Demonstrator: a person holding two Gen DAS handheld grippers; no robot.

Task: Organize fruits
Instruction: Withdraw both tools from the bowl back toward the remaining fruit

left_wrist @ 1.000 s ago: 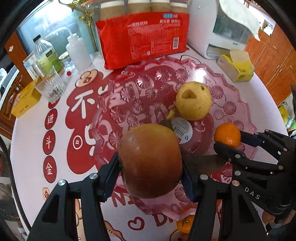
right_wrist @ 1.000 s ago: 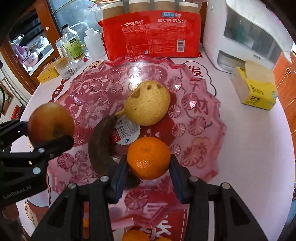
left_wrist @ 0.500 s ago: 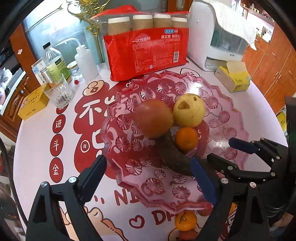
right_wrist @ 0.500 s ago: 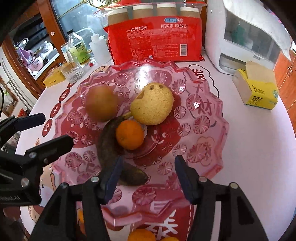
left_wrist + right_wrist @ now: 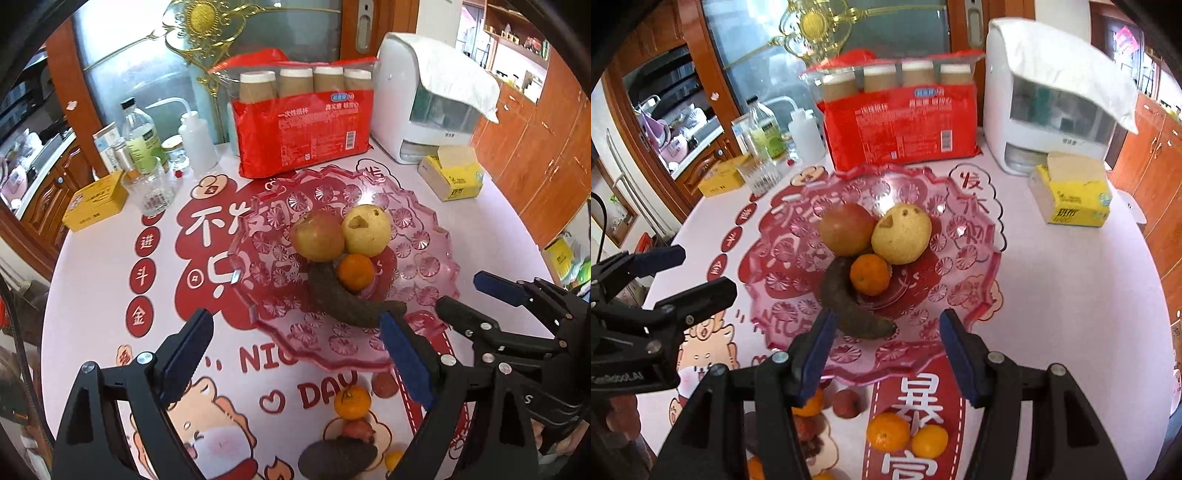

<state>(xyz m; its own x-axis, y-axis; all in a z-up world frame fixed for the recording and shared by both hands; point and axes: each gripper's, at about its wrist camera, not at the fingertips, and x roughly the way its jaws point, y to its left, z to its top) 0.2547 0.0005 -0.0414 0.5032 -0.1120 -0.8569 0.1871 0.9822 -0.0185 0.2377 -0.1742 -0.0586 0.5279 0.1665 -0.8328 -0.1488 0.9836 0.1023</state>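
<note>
Listing by size, with places taken from the pink plate:

- Tabletop (image 5: 480, 236): pale, printed with red characters and cartoon figures; it carries all below.
- White appliance (image 5: 1052, 110): behind the pink plate to the right, a cloth draped over it.
- Red pack of paper cups (image 5: 306, 125): upright just behind the pink plate.
- Pink plate (image 5: 975, 266): clear, scalloped rim, centre of the tabletop.
- Left claw (image 5: 295, 362): above the plate's near left edge, jaws wide, nothing between them.
- Right claw (image 5: 886, 347): above the plate's near edge, jaws parted, nothing between them.
- Yellow tissue box (image 5: 1071, 199): right of the plate.
- Dark banana (image 5: 846, 302): in the plate, nearest the claws.
- Apple (image 5: 846, 229): in the plate, touching the pear.
- Pear (image 5: 901, 236): in the plate, mid-centre.
- Orange (image 5: 870, 275): in the plate, against banana and pear.
- Loose oranges (image 5: 905, 439): on the tabletop in front of the plate.
</note>
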